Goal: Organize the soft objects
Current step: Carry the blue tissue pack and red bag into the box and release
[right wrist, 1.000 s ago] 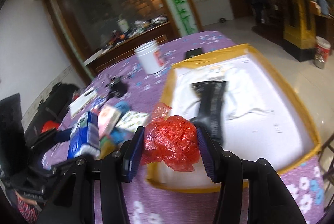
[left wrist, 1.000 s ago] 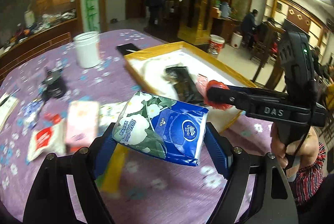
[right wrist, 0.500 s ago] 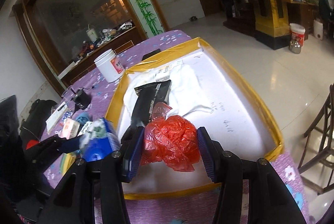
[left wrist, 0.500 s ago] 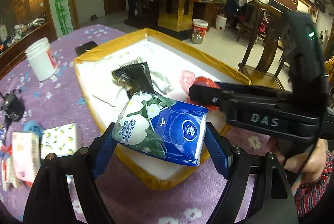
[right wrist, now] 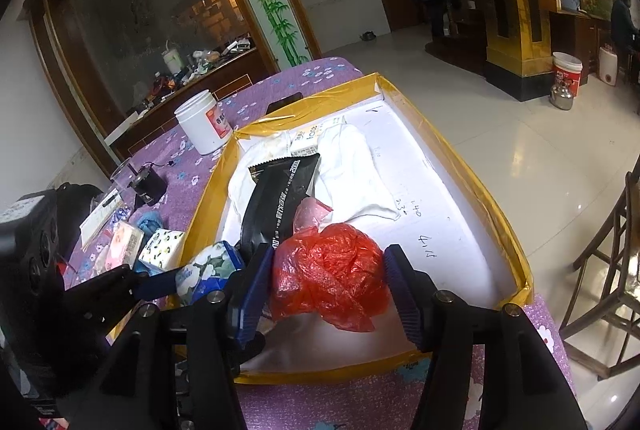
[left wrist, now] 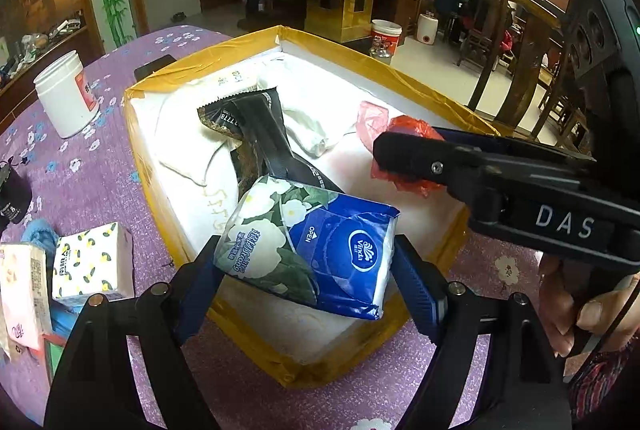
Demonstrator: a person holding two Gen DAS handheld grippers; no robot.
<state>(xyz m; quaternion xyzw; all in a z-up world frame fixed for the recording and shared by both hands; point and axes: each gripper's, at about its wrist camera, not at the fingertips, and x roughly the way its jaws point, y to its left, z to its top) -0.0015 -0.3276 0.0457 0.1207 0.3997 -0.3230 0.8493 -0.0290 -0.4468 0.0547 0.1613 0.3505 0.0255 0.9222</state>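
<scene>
We clamp a tissue pack (left wrist: 310,246) in our left gripper (left wrist: 308,262) and a red bag (right wrist: 330,284) in our right gripper (right wrist: 328,286), both over the box (left wrist: 420,89); two more packs (left wrist: 92,262) wait at nine o'clock.

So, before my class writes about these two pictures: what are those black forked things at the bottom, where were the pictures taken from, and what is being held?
They are hand-held grabbing tools, one in each of a person's hands, each carrying a camera that looks along its two fingers. One picture is from the left tool, one from the right. The left gripper holds a blue and white flowered tissue pack. The right gripper holds a crumpled red plastic bag. Both hang over a white box with yellow taped edges on a purple flowered tablecloth. More tissue packs and a white plastic jar lie beside it.
</scene>
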